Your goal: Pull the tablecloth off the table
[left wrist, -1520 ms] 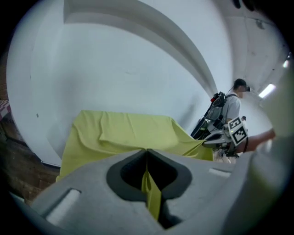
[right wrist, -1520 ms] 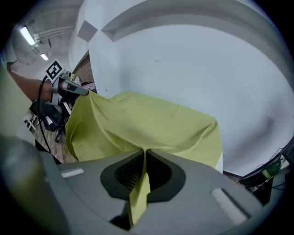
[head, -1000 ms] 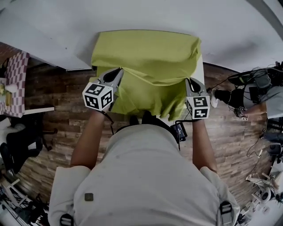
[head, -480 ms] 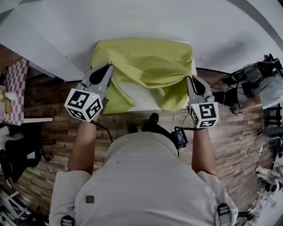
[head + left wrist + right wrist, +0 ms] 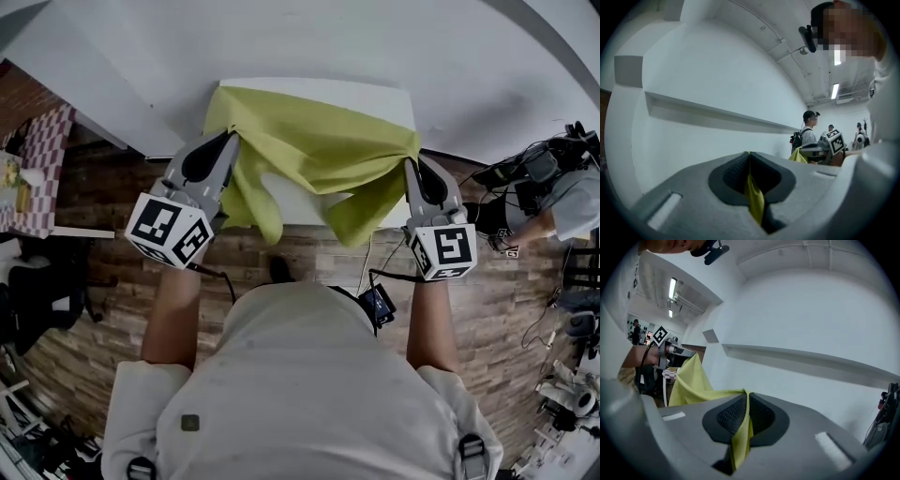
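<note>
**Tablecloth** (image 5: 319, 150), yellow-green. Centre of the head view, bunched and creased over a white table (image 5: 366, 92). The far strip of the table top lies bare along the cloth's upper edge, and a second bare patch shows at mid-front between two drooping folds. Both near corners are raised, one at each gripper. Loose folds hang past the near edge above the wooden floor (image 5: 103, 187).

**Left gripper** (image 5: 230, 141). Centre-left of the frame. Its jaws are clenched on the cloth's left near corner. In the left gripper view a thin strip of cloth is pinched between the dark pads and trails out below them.

**Right gripper** (image 5: 412, 161). Centre-right of the frame. Its jaws are clenched on the right near corner. In the right gripper view the pinched cloth runs off to the left toward the other gripper.

**Checked cloth** (image 5: 37, 159). Far left edge, well apart from the table.

**Person** (image 5: 572, 202). Right edge, among cables, apparently crouched. Too small to tell more.
</note>
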The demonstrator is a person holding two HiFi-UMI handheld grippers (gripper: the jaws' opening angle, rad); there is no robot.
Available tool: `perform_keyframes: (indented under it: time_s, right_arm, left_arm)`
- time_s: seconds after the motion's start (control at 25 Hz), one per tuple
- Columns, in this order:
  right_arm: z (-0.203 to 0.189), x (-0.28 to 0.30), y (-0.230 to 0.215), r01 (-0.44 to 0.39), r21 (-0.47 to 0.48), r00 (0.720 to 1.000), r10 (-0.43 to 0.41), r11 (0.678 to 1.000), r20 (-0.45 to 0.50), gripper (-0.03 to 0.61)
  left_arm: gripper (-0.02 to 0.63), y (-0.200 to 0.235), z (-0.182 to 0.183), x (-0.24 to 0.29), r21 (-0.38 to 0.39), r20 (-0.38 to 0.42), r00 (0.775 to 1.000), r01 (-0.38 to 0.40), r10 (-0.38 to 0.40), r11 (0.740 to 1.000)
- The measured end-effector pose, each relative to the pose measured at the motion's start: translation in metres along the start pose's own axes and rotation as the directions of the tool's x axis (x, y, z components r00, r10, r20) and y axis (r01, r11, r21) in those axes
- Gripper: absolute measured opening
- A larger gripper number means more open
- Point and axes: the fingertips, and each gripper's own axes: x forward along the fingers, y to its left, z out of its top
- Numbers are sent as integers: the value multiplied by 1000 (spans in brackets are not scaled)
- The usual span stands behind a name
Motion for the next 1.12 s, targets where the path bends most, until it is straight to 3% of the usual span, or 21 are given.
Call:
perform_keyframes:
  time_s: [0.68, 1.12]
  right_arm:
    - [-13, -119, -9, -166, 20, 983, 164, 986, 88, 17]
    - [-12, -171, 13, -194, 63, 973, 185, 979, 136, 17]
  left_arm:
    - [6, -152, -1, -46, 32, 2, 993, -122, 122, 992]
    - [8, -198, -4, -84, 59, -32, 990, -138, 140, 989]
